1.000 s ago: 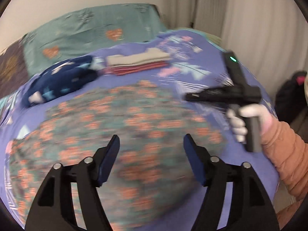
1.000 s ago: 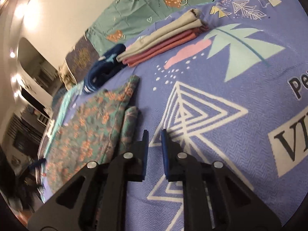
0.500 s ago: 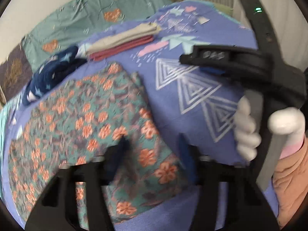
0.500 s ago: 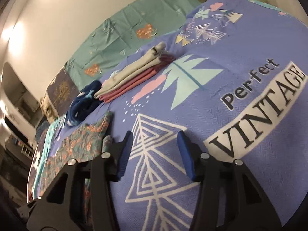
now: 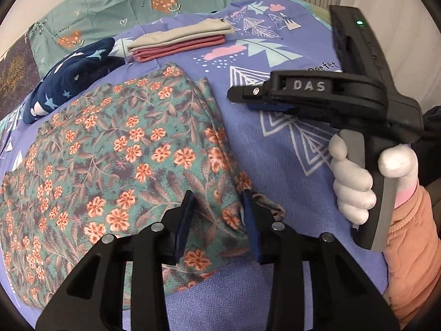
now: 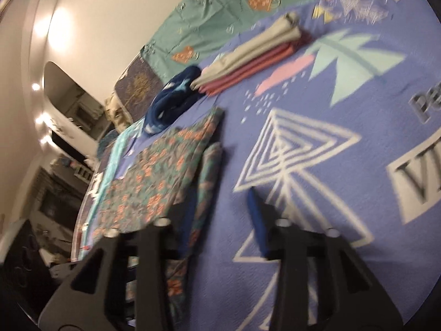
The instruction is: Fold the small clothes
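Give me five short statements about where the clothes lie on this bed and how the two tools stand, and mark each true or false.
1. The floral garment lies spread on the purple bedspread. True.
2. The left tool is shut tight with nothing between its fingers. False: it is open, straddling the garment's near corner.
3. A beige piece tops the folded stack. True.
4. The navy star-print garment lies on that stack. False: it lies bunched beside it.
5. The right tool grips the floral garment. False: it is open, holding nothing.

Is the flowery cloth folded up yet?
Partly. The flowery cloth lies mostly flat on the bed, with its right edge doubled over in a narrow strip.
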The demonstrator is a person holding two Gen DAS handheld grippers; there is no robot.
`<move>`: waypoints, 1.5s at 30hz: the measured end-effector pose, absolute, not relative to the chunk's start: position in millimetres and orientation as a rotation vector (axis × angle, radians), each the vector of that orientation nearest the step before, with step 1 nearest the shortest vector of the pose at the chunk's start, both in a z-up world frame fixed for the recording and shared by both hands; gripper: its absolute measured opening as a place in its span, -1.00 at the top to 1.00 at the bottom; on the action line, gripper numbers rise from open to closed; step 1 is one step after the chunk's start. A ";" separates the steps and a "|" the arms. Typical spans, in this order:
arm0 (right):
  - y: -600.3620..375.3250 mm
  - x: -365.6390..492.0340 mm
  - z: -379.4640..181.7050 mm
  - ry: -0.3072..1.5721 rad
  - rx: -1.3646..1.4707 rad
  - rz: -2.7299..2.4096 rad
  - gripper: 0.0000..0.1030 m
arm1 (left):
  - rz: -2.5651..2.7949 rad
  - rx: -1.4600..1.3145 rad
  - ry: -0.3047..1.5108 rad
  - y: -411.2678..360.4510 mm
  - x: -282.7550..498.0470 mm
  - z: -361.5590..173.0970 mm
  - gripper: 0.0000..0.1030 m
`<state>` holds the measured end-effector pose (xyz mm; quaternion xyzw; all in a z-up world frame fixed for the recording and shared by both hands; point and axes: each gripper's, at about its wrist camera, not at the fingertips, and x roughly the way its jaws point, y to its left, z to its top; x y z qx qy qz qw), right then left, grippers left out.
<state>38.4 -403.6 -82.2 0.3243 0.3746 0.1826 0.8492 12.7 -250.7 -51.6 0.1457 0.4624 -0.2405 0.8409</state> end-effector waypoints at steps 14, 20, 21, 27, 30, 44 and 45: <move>-356.3 89.4 -66.8 0.976 0.513 0.330 0.41 | -0.625 0.298 1.031 -245.9 0.1 -59.3 0.54; -368.7 98.5 -49.2 0.846 0.617 0.374 0.95 | -0.714 0.266 1.029 -244.4 -3.9 -58.7 0.85; -370.0 100.5 -52.6 0.850 0.611 0.358 0.95 | -0.724 0.260 1.036 -244.2 -3.2 -59.9 0.85; -387.0 109.0 -96.4 0.859 0.731 0.397 0.96 | -0.762 0.282 1.049 -251.3 -2.6 -65.7 0.86; -390.5 100.6 -87.7 0.805 0.705 0.355 0.86 | -0.774 0.258 1.050 -250.6 -2.3 -63.6 0.85; -366.4 99.6 -83.6 0.849 0.556 0.417 1.00 | -0.878 0.185 1.028 -253.1 -9.1 -60.6 0.35; -366.5 96.7 -82.7 0.839 0.551 0.418 1.00 | -0.884 0.157 1.034 -247.6 -10.3 -58.0 0.33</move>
